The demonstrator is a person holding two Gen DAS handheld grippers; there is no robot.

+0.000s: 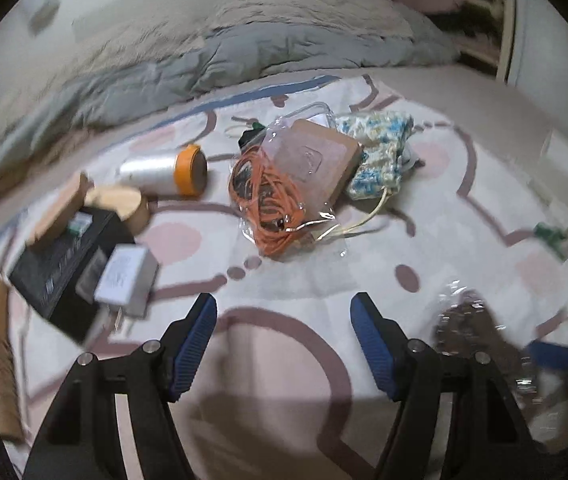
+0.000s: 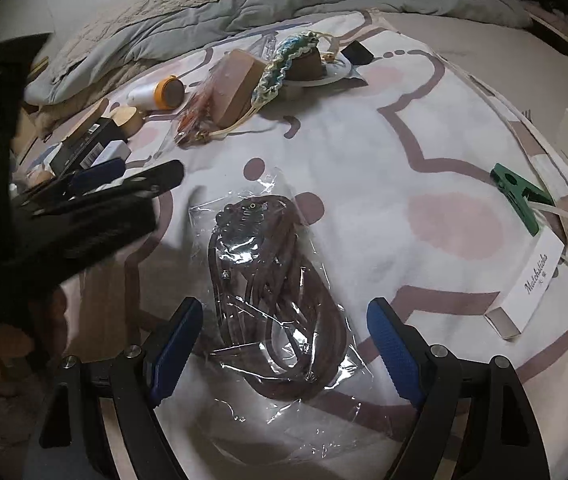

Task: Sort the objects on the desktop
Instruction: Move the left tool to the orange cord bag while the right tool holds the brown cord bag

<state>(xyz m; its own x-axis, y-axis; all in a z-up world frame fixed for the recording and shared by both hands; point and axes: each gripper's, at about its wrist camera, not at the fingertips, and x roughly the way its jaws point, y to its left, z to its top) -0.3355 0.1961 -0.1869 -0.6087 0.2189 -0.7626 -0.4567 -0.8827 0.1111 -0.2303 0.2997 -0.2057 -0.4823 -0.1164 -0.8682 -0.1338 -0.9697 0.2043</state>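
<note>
My right gripper (image 2: pixel 280 344) stands wide open, gripping nothing, a bag of brown cord (image 2: pixel 272 296) between its jaws. My left gripper (image 1: pixel 284 344) gapes empty over the sheet (image 1: pixel 284 280).

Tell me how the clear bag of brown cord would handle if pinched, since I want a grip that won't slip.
The bag of brown cord looks floppy: its film is wrinkled and would probably sag. The glossy plastic may slide between the right gripper pads. The loose coils inside would likely shift, so pinching through the cord seems safer than pinching film alone.
</note>
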